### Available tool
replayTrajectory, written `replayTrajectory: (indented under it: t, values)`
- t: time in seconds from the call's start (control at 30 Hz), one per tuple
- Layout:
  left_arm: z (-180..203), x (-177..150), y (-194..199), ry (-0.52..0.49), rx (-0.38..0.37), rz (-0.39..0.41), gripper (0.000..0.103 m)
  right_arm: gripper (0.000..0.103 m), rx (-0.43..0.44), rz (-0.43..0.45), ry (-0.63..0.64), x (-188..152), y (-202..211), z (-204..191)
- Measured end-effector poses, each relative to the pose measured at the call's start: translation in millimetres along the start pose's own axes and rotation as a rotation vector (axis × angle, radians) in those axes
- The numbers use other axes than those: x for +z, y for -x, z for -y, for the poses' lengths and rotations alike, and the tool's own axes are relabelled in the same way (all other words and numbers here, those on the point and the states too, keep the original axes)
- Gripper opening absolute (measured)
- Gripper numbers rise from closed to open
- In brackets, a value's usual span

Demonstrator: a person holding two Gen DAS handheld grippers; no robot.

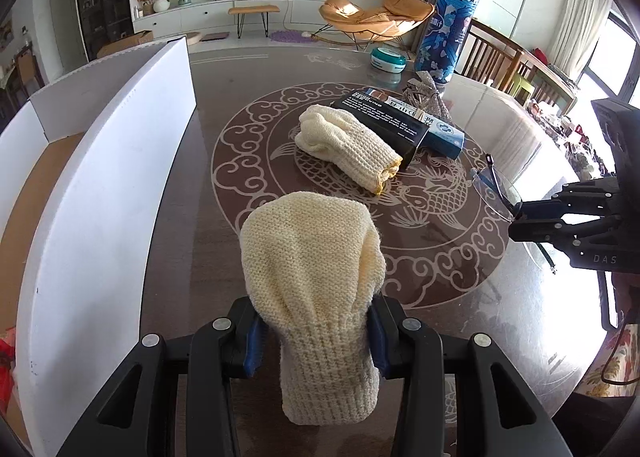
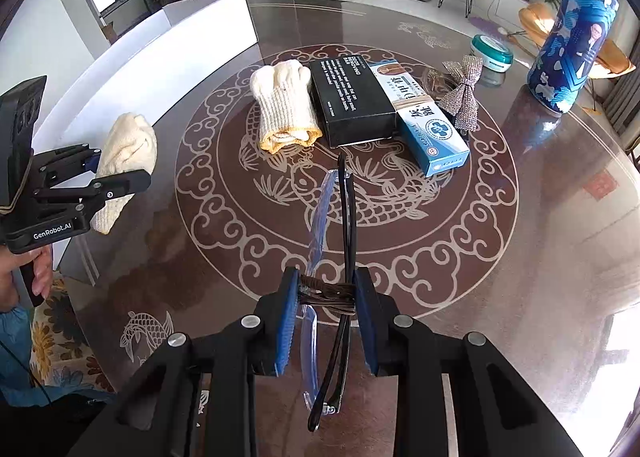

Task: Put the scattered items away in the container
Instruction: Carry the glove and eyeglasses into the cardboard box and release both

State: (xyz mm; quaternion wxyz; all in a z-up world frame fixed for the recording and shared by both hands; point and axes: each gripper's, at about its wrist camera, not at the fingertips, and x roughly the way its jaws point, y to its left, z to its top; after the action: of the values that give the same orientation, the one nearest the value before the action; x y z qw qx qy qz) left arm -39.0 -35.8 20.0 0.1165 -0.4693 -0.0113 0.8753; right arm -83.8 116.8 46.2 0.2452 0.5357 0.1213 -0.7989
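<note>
My left gripper [image 1: 316, 333] is shut on a cream knitted glove [image 1: 312, 257], which stands up between the blue pads above the table. The white-walled box [image 1: 100, 177] with a brown floor stands just to its left. My right gripper [image 2: 326, 297] is shut on folded clear safety glasses [image 2: 340, 217] with black arms, bound by a brown band, held above the table's fish pattern. A second cream glove [image 2: 284, 105], a black box [image 2: 352, 101], a blue-and-white box [image 2: 432, 129] and a sparkly bow [image 2: 464, 93] lie together at the table's middle.
A teal round tin [image 2: 492, 53] and a tall blue patterned bottle [image 2: 572, 41] stand at the far right of the round brown table [image 2: 520, 237]. A person's hand [image 2: 40, 265] grips the left tool's handle. Chairs and a living room lie beyond.
</note>
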Motion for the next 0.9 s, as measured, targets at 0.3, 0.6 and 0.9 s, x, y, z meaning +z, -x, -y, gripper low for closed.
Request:
replayTrajectory:
  t: [0.3, 0.6, 0.9]
  values:
    - [-71, 10, 96, 0.130, 0.035, 0.138, 0.042, 0.029, 0.038, 0.131, 0.193, 110, 46, -97]
    - [-227, -30, 144, 0.382, 0.263, 0.131, 0.042, 0.029, 0.335, 0.177, 0.404, 196, 31, -283]
    - [-281, -80, 122, 0.500, 0.319, 0.001, 0.047, 0.037, 0.392, -0.019, 0.485, 176, -58, -364]
